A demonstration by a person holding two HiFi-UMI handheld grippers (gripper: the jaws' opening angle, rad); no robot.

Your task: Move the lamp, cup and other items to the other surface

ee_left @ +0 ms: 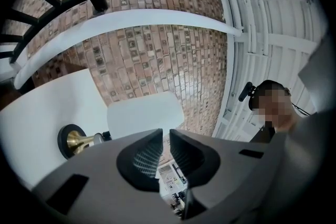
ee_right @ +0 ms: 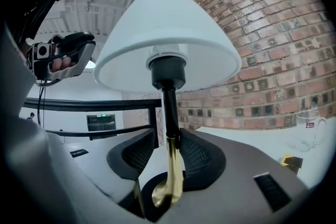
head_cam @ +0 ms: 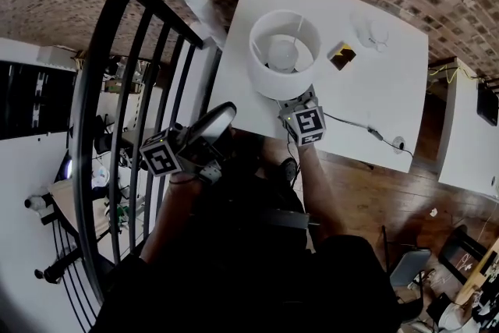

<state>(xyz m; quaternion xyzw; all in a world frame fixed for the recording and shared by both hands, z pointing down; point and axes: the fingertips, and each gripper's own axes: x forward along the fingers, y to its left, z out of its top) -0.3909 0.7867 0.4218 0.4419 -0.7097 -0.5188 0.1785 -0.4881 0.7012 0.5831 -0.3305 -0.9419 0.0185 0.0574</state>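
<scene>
Lamp (head_cam: 267, 79) stands upright on the white desk (head_cam: 374, 97). The right hand-held gripper (ee_right: 167, 132) sits at the lamp's foot, jaws partly apart, with the stem between them against one pad and a gap at the other. The left hand-held gripper (ee_left: 166, 134) is clear of the lamp, off the desk edge, its jaws narrowly apart and empty. The cup (head_cam: 373, 33) stands beyond the lamp.

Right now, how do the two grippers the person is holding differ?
The right gripper has the lamp's stem between its jaws, with a gap on one side; the left gripper has nothing between its jaws, which stand nearly together. The right gripper reaches over the white table; the left gripper hangs off its edge, beside the black railing. Both are grey with ribbed black pads.
</scene>
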